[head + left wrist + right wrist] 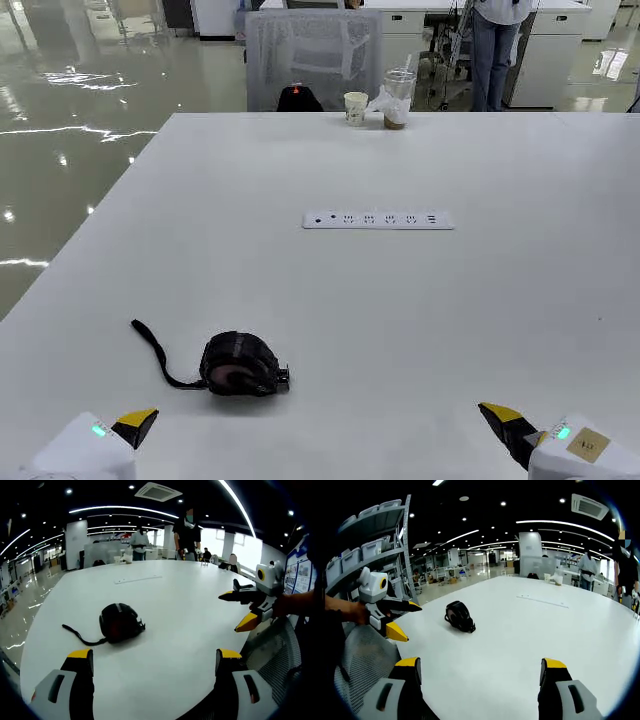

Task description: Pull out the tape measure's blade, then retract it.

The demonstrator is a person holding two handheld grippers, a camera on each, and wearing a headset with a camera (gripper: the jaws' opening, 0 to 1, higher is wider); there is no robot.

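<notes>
I have both claws low at the near edge of the white bench (pixel 420 310), and neither one touches anything. The left claw (pixel 154 654) is spread wide, its yellow-tipped jaws well apart with only bare bench between them. The right claw (pixel 481 662) is spread just as wide and holds nothing. The tape measure (pixel 240 363) lies on the bench in the near left part, a black case with a reddish face, closer to my left claw than to my right and apart from both. Its blade is inside the case, with only the small end hook showing at the case's right side. A black strap (pixel 155 350) runs from the case's left side and curls away to the far left, lying flat on the surface. Farther off, around the middle of the bench, a white power strip (pixel 378 220) lies flat. At the far edge a paper cup (pixel 355 108) stands just beside a clear plastic cup (pixel 397 98). Behind that edge there is a mesh-backed chair (pixel 313 55), and a person (pixel 495 50) stands to the far right
</notes>
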